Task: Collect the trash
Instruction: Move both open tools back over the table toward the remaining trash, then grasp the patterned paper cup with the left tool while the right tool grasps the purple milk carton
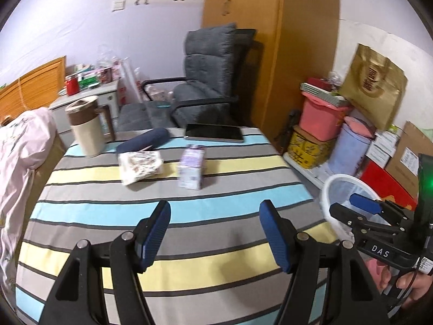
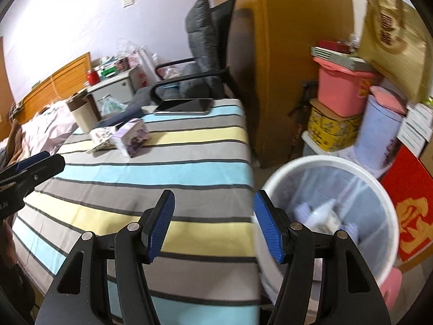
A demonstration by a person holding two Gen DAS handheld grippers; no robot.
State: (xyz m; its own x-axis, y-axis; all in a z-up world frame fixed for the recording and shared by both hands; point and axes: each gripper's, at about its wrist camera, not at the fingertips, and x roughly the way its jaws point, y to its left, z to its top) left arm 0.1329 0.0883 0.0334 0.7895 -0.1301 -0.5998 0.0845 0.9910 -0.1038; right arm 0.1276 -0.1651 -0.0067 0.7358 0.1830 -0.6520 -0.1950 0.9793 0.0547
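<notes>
Striped table (image 1: 173, 216), purple carton (image 1: 191, 169) upright

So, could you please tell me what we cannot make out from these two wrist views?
- White bin contents: right wrist view, blurred pale scraps seen through its liner; left wrist view, right gripper blocks it.
- Purple carton print: motion blur in both views.
- Patterned packet: the carton partly covers it in the right wrist view.
- Table near edge: cut off by left gripper.
</notes>
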